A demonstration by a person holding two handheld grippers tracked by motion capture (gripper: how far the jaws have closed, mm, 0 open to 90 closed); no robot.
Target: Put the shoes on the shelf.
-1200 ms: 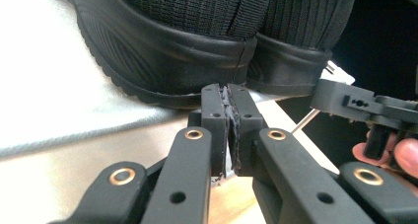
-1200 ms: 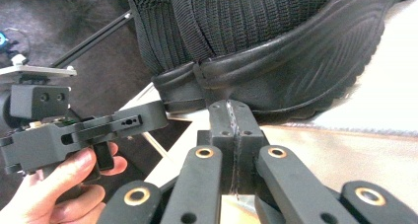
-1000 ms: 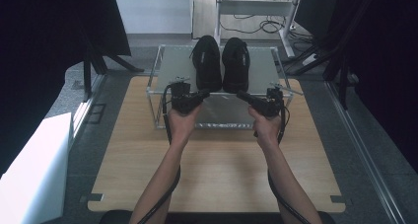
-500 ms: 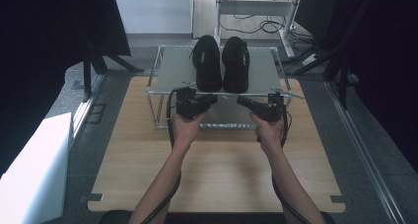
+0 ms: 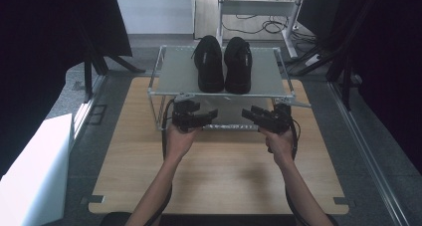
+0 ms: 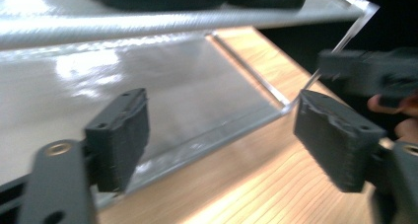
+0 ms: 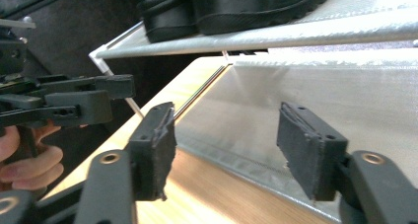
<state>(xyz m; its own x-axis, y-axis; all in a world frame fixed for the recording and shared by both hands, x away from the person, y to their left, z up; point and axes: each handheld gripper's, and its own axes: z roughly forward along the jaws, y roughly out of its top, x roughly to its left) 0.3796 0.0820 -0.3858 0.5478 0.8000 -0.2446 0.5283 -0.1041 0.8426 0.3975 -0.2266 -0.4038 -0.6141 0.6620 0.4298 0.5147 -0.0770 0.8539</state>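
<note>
**shelfwatcher:** Rack (image 5: 174, 76) first, since that's what both hands are busy with: a low two-tier shoe rack with a thin metal frame and grey mesh shelves, standing at the far end of the light wooden surface (image 5: 219, 181). Its long axis runs left to right across the high view, front rail facing the person. A pair of black lace-up shoes (image 5: 223, 64) sits side by side on the top shelf, toes pointing toward the person as far as I can tell.

**gripnerd:** And the tools?

**shelfwatcher:** The left tool (image 5: 211, 115) and the right tool (image 5: 247, 113) both hover just in front of the rack, below the top shelf's front rail, tips angled inward toward each other. Each hand is about equally near its own half of the rack.

**gripnerd:** Holding anything?

**shelfwatcher:** Nope. Both have just been opening their jaws, with nothing between them. In the left gripper view the left tool (image 6: 217, 140) stands wide apart with the lower mesh shelf (image 6: 162, 95) beyond it; the right tool (image 7: 224, 152) is spread too, with the same shelf beyond it.

**gripnerd:** So what matters next?

**shelfwatcher:** My guess is the rack lying straight ahead of both tools and slightly above. Any grab on the front rail means going forward and up, one hand per side.
</note>
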